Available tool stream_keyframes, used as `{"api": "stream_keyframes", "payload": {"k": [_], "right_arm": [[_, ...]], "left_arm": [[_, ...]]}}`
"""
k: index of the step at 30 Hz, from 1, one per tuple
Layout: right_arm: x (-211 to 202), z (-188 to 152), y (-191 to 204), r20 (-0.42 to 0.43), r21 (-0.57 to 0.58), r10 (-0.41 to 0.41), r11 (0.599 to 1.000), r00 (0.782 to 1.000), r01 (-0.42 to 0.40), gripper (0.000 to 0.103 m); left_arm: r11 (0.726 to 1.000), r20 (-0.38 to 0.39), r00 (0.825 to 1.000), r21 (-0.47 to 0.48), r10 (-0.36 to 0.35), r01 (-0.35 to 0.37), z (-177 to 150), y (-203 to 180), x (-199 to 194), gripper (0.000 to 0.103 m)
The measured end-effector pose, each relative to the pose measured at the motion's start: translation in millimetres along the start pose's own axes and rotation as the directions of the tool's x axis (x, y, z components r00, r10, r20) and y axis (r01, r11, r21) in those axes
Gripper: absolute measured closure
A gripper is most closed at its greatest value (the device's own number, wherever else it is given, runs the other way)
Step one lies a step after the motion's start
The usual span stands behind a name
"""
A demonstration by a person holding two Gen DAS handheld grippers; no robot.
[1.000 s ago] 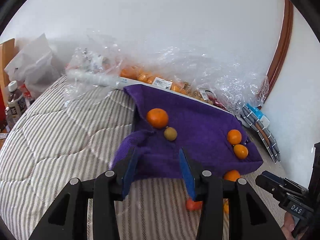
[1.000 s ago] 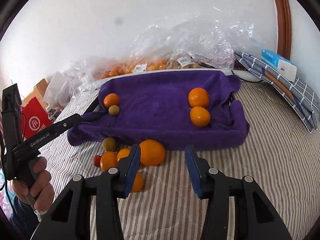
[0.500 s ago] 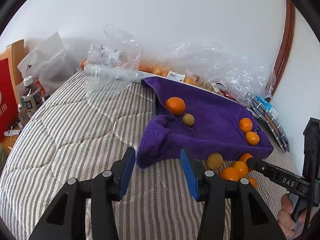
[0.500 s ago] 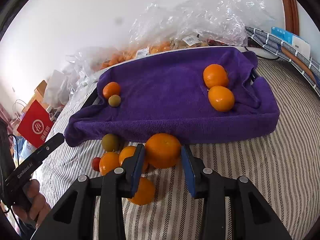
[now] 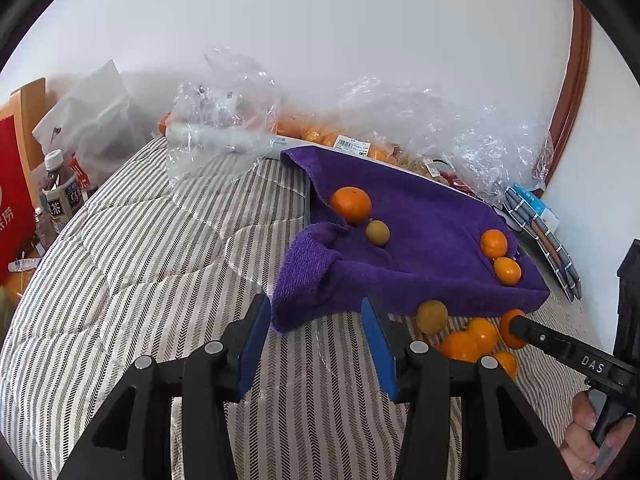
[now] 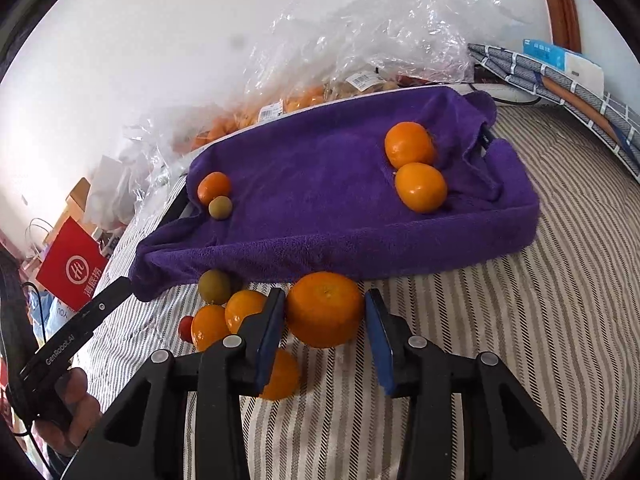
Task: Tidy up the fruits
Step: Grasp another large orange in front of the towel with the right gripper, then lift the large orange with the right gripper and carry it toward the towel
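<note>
In the right wrist view my right gripper (image 6: 325,300) is shut on a large orange (image 6: 324,310) lying on the striped bed cover just in front of the purple towel (image 6: 320,184). Left of it lie a greenish fruit (image 6: 215,286), two oranges (image 6: 244,308), a small red fruit (image 6: 185,328) and another orange (image 6: 284,376) half under my finger. On the towel two oranges (image 6: 420,187) rest at the right, and an orange (image 6: 214,187) with a small greenish fruit (image 6: 220,207) at the left. My left gripper (image 5: 314,308) hangs open and empty before the towel's near corner (image 5: 304,280).
Crinkled plastic bags (image 5: 420,128) with more fruit line the wall behind the towel. A folded checked cloth and a box (image 6: 560,68) lie at the far right. A red bag (image 6: 76,268) and a bottle (image 5: 60,196) stand beside the bed at the left.
My right gripper moved forward over the large orange and closed on it, rolling a little. The left gripper drew back from the towel and stays open.
</note>
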State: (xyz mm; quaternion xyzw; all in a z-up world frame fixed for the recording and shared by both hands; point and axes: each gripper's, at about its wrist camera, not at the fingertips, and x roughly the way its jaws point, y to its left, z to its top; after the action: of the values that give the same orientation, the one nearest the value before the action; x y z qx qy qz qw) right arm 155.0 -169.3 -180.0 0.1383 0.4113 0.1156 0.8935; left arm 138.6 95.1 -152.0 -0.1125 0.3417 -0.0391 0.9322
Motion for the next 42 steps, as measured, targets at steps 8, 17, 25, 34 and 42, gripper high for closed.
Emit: {"api": "stream_keyframes", "payload": {"k": [8,17,25,34,42], "right_arm": [[-56,-15,-24,0.076,0.009,-0.061,0.998,0.995,0.060,0.063],[-77,-38,-39,0.080,0.034,-0.062,0.998,0.995,0.060,0.063],[-94,-42,-30,0.096,0.014,-0.041,0.999,0.995,0.039,0.063],[-122,-47,-16,0.135,-0.017,-0.014,1.000,0.991,0.016,0.063],[-140,-50,-22,0.162,-0.009,0.000,1.000,0.987,0.001,0.063]], "left_arm": [[1.000,0.012,1.000,0.030,-0.007,0.007,-9,-4,-12,0.058],[0.999,-0.030,0.999,-0.032,-0.031,0.030,-17,3,-24,0.058],[0.999,0.020,0.999,0.006,-0.045,0.045,-10,-15,-56,0.058],[0.997,0.005,0.999,0.064,-0.047,0.046,-6,-41,-72,0.058],[0.994,-0.013,0.999,0.098,-0.039,0.040,-7,-64,-73,0.058]]}}
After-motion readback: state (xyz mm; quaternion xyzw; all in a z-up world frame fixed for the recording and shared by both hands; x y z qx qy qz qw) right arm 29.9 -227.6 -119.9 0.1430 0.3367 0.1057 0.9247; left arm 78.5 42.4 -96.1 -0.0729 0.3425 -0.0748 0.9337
